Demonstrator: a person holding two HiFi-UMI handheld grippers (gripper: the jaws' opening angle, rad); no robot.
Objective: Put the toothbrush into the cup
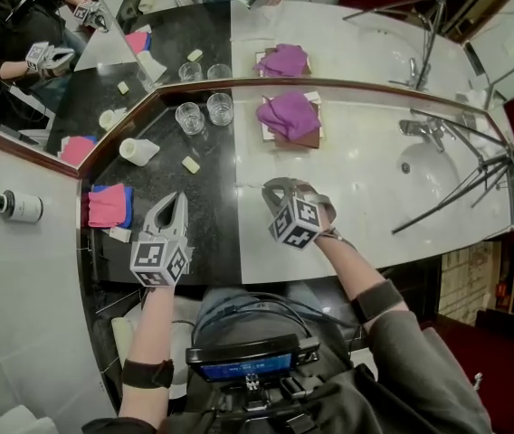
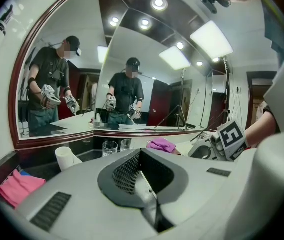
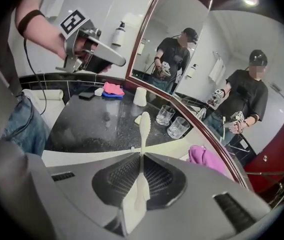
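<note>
Toothbrush (image 3: 143, 129) sits pinched by its handle in my right gripper (image 3: 141, 159), head forward for insertion, well apart from the glass cups (image 1: 190, 117); my left gripper (image 1: 178, 199) is clenched empty.

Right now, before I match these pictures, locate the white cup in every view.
Head view: white cup at left centre, on the dark counter, close under the mirror.
Left gripper view: lower left, below the mirror.
Right gripper view: upper centre, at the dark counter's far end.
Shared landmark: the two glasses standing along the mirror near it.
</note>
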